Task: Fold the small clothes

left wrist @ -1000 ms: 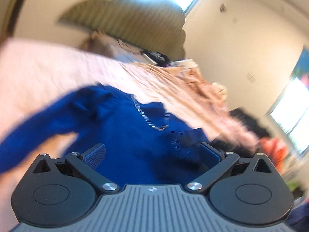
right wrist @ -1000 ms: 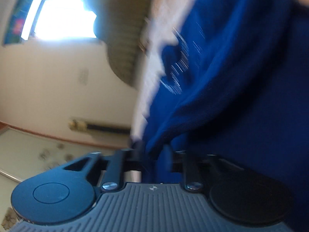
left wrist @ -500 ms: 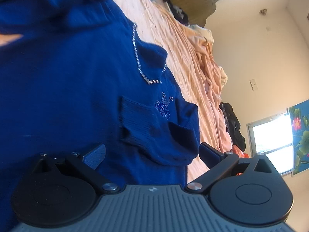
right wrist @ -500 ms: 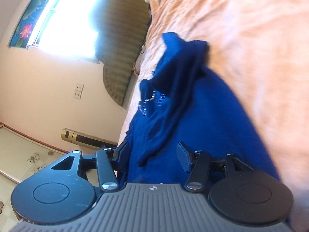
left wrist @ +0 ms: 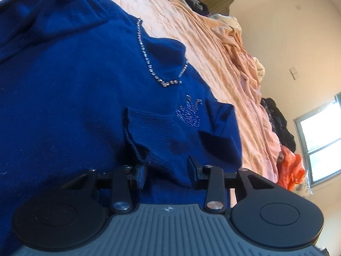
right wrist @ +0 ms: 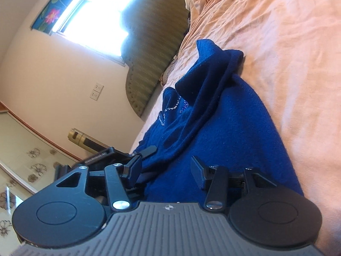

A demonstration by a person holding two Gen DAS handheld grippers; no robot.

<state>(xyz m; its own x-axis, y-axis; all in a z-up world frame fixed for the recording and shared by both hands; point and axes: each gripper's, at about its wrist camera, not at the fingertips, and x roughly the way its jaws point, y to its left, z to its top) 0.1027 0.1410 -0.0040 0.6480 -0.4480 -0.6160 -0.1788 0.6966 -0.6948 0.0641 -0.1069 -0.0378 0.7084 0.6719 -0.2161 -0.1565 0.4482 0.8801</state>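
Blue knitted sweater [left wrist: 70, 89] spread across a bed covered in a peach sheet [left wrist: 217, 59], neckline trimmed with a line of rhinestones [left wrist: 149, 64] and a small sparkly motif [left wrist: 189, 115] just below it on the chest. Ribbed cuff [left wrist: 149, 132] of one sleeve folded in over the front, lying beside that motif. Left gripper [left wrist: 167, 169] low over the sweater near the bed's side edge, jaws parted with a fold of blue knit bulging up between the two fingers, neither pad visibly pressing it. Right gripper [right wrist: 166, 168] also spread apart, resting over the sweater [right wrist: 223, 132] body, nothing pinched; a rumpled sleeve ridge [right wrist: 208, 89] running away from the left finger toward the head of the bed. Second gripper's black tip [right wrist: 147, 150] poking in just past the right gripper's left finger, touching or nearly touching the knit — hard to tell which. Olive striped headboard [right wrist: 153, 42] at the far end of the bed, bright window [right wrist: 100, 21] behind it. Bunched peach bedding [left wrist: 245, 68] heaped along the far edge in the left wrist view, dark clothing [left wrist: 279, 121] and something orange [left wrist: 292, 166] beyond it by another window [left wrist: 319, 134].
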